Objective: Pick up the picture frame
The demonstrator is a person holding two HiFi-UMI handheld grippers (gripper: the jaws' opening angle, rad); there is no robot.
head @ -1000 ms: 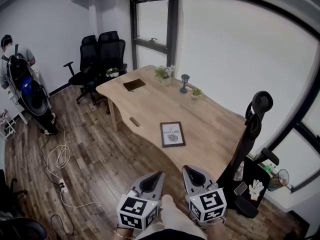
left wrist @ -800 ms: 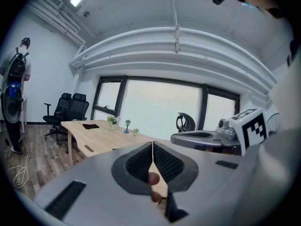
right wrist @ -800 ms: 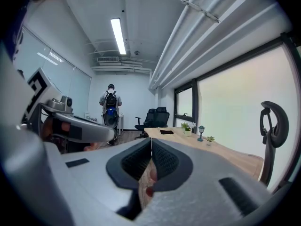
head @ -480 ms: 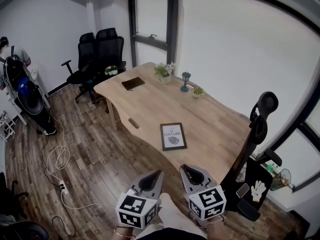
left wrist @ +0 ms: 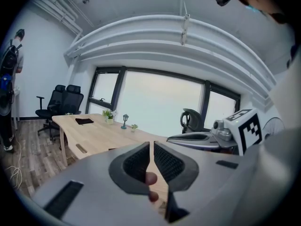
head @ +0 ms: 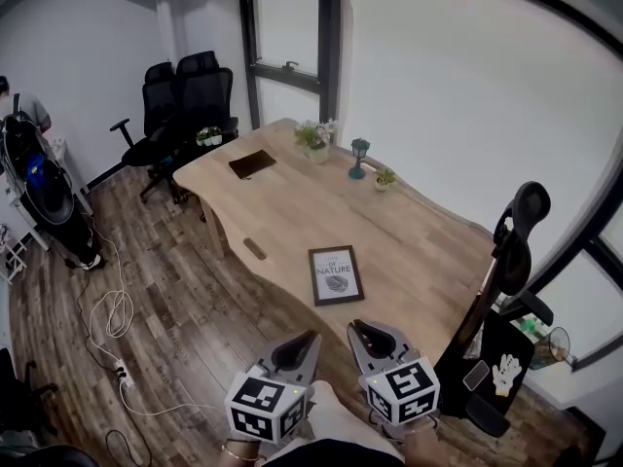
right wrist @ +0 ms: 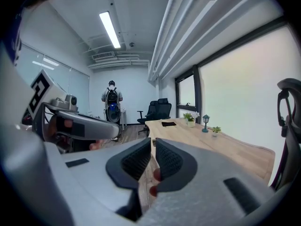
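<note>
The picture frame (head: pixel 335 274) lies flat and face up by the near edge of the table (head: pixel 292 202), so it looks easy to reach from this side. The left gripper (head: pixel 310 339) and right gripper (head: pixel 357 327) sit side by side short of it, jaws pressed together and empty, probably because no grasp has begun.

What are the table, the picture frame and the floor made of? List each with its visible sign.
Table: light wood or laminate, matt; pale grain shows.
Picture frame: thin dark border, wood or plastic, cannot tell; white print inside.
Floor: brown wood-look planks, slight sheen; board seams and mixed tones show.
</note>
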